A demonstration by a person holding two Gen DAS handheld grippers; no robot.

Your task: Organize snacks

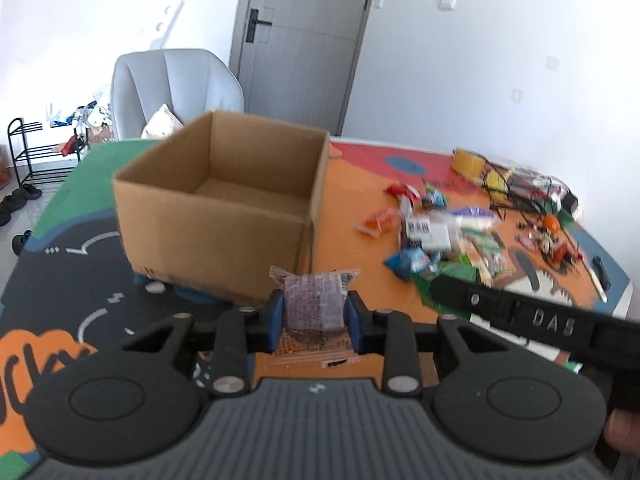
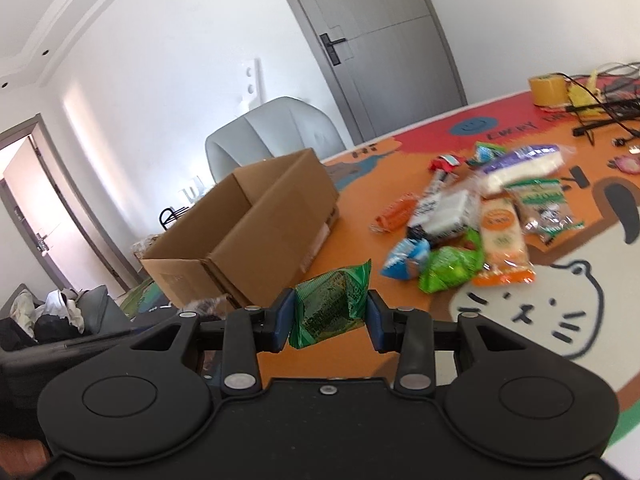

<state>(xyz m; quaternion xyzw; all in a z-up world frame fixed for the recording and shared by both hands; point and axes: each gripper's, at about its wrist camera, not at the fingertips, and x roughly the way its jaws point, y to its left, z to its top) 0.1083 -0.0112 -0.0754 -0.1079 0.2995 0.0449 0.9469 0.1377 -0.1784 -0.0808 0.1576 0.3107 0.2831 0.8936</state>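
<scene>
A: Item one, nearest the lens: left gripper (image 1: 316, 316), jaws pinching a clear-wrapped dark snack cake (image 1: 314, 304) between the blue pads, held above the bench (image 1: 60, 264).

B: Item two?

A: Right gripper (image 2: 330, 316), jaws pinching a green foil packet (image 2: 330, 306), likewise clear of the bench surface.

B: Container?

A: One cardboard box (image 1: 224, 208), open at the top, no contents visible inside, standing on the bench just beyond the left gripper. In the right wrist view it sits left of the green packet.

B: Remaining stock?

A: Loose snack pile (image 2: 480, 224) on the orange part of the mat, right of the box and well apart from it: blue, green, orange and white packets, blurred. Behind them a yellow tape roll (image 2: 548, 88) and black cables (image 2: 600, 108). Off the bench: grey chair (image 1: 176, 88), grey door (image 1: 304, 40).
</scene>
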